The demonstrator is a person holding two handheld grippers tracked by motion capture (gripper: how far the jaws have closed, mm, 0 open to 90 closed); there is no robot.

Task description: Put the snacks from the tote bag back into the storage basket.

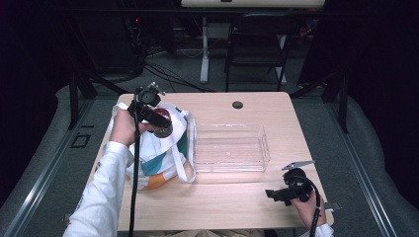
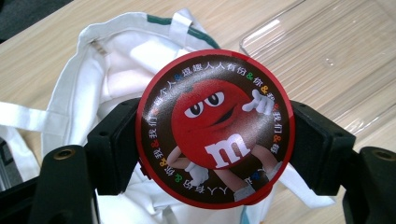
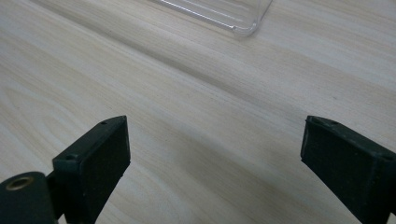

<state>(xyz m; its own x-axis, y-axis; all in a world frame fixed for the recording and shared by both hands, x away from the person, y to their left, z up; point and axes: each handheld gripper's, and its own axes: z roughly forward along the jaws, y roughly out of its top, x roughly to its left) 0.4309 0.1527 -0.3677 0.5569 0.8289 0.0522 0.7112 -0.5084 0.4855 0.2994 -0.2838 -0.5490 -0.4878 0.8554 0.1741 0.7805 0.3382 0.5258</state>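
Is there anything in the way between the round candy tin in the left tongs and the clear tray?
Nothing visible. The round tin is clamped in the left tongs above the white bag; the clear tray beside it lies open.

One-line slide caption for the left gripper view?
Left gripper clamps a round red candy tin above the open white tote bag.

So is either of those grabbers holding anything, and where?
The left gripper clamps a round candy tin by its opposite edges; the right gripper is open, holding nothing.

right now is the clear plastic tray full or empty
Empty: the clear plastic tray shows only bare wooden table through its bottom, with nothing lying inside.
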